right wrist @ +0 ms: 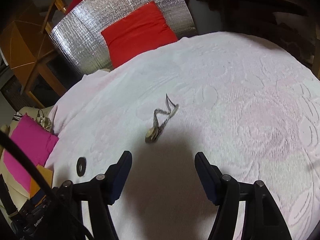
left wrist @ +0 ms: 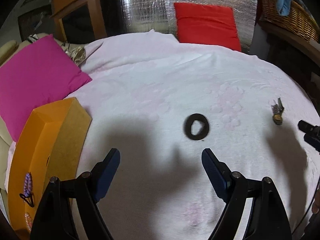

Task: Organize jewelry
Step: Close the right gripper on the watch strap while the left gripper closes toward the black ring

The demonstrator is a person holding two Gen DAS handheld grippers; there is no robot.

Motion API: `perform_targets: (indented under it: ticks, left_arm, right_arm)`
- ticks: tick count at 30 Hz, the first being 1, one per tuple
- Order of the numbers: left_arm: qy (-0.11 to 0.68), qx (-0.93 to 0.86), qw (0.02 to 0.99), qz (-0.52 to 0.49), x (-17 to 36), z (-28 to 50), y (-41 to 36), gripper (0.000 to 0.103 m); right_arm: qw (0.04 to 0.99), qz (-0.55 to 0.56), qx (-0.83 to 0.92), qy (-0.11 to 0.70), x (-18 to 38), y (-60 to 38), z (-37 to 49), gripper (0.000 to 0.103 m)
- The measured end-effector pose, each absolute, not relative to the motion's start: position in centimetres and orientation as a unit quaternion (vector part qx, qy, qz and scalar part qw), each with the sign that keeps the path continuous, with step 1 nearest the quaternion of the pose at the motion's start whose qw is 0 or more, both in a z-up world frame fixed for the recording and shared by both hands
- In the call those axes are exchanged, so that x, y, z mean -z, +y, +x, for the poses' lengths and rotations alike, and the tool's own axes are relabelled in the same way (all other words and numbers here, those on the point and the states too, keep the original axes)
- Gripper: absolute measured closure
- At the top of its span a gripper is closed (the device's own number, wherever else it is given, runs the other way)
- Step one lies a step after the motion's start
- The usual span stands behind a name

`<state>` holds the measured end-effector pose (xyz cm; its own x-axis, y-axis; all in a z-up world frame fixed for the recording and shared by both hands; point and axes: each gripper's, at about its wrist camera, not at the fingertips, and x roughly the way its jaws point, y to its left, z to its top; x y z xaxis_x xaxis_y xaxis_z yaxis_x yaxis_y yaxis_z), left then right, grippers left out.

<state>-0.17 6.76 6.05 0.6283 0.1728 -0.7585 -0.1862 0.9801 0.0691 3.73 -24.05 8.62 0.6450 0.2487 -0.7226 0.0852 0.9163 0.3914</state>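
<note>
I'm over the bed now, and the pale pink embossed bedspread (left wrist: 160, 84) fills nearly everything I see in both views. At its far end a silver quilted foil panel (left wrist: 200, 2) stands upright with a red cushion (left wrist: 207, 25) propped against it. Off to my left lies a magenta pillow (left wrist: 38, 80), and just in front of it sits the orange box (left wrist: 48, 146), open, with its inner floor facing me. Inside the box I can make out a purple bead bracelet (left wrist: 28, 182) and, just beside it, a thin dark looped band (left wrist: 27, 199); something pinkish sits lower down, too blurred for me to name.

My left gripper (left wrist: 161, 156) hangs above the bedspread with its jaws spread wide, nothing between them. Just ahead of it, a touch right of centre, the black ring-shaped band (left wrist: 196, 127) lies flat on the cloth, apart from both fingertips.

My right gripper (right wrist: 163, 159) is also spread wide and empty, throwing a shadow on the cloth. Just beyond it lies the wristwatch (right wrist: 158, 123), gold-toned case nearest me, metal strap trailing away in a crumpled zigzag. The watch and the black band are well apart.
</note>
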Motion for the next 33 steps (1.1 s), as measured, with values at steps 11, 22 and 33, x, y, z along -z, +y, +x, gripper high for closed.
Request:
perform_targets:
  ticks: [11,22,33]
  left_arm:
    - [0.433,-0.107,0.895,-0.019,-5.3,0.3,7.8,0.019]
    - [0.438,-0.107,0.892,-0.023,-4.8,1.2,8.3,0.019]
    - [0.424,-0.044,0.902,-0.067,-4.6,3.0,7.7,0.019]
  right_arm:
    - [0.895,0.210,-0.039,0.391,-8.8,-24.7,8.7,0.040]
    - [0.893,0.188,-0.018,0.408,-6.6,-24.6,14.5,0.050]
    - [0.896,0.171,0.000,0.410,-5.6,-24.4,14.4,0.091]
